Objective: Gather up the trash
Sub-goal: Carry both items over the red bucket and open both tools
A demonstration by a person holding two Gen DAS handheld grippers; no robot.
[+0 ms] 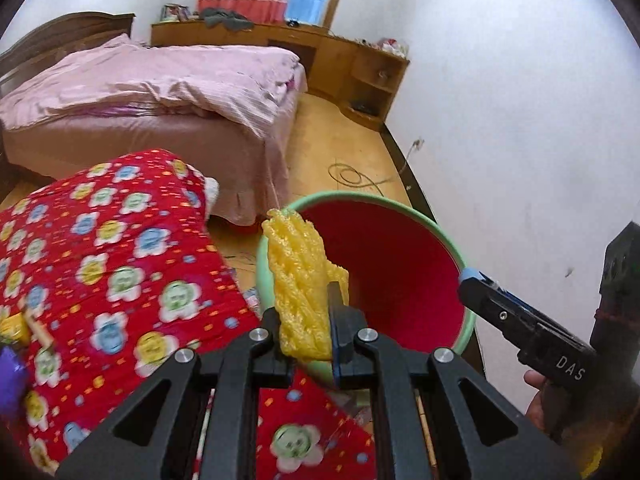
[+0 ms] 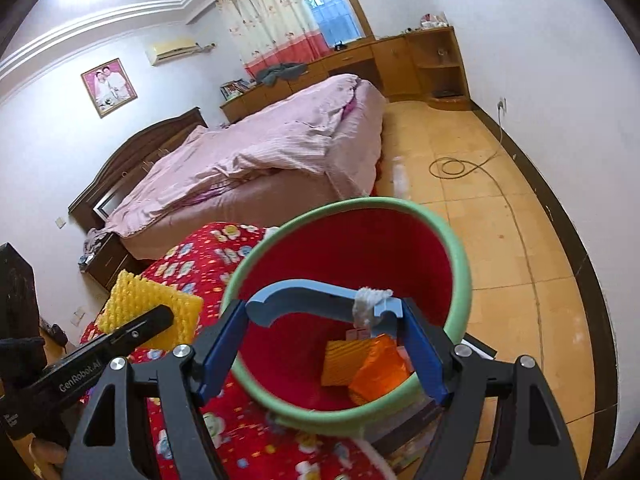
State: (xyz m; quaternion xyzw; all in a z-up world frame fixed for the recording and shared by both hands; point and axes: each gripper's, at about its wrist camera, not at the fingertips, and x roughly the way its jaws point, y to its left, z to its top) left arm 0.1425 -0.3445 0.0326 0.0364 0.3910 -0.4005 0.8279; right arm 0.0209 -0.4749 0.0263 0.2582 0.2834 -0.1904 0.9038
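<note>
My left gripper (image 1: 306, 308) is shut on a yellow foam net (image 1: 298, 264), which stands up between its fingers just over the near left rim of the trash bin (image 1: 360, 196). The bin is red inside with a green rim (image 2: 460, 256). An orange wrapper (image 2: 380, 372) and a yellow ridged piece (image 2: 340, 360) lie at its bottom. My right gripper (image 2: 322, 308) holds a blue-grey curved handle (image 2: 304, 292) with white cord (image 2: 370, 300) tied on it, spanning the space between its blue fingers over the bin mouth. In the right wrist view the yellow net (image 2: 140, 300) and left gripper (image 2: 168, 314) sit left of the bin.
A red flowered quilt (image 1: 120, 280) lies left of and under the bin. Behind it stands a bed with pink covers (image 1: 160, 92). A looped cable (image 1: 352, 176) lies on the wooden floor by the white wall (image 1: 520, 120). Wooden cabinets (image 1: 360, 68) line the far side.
</note>
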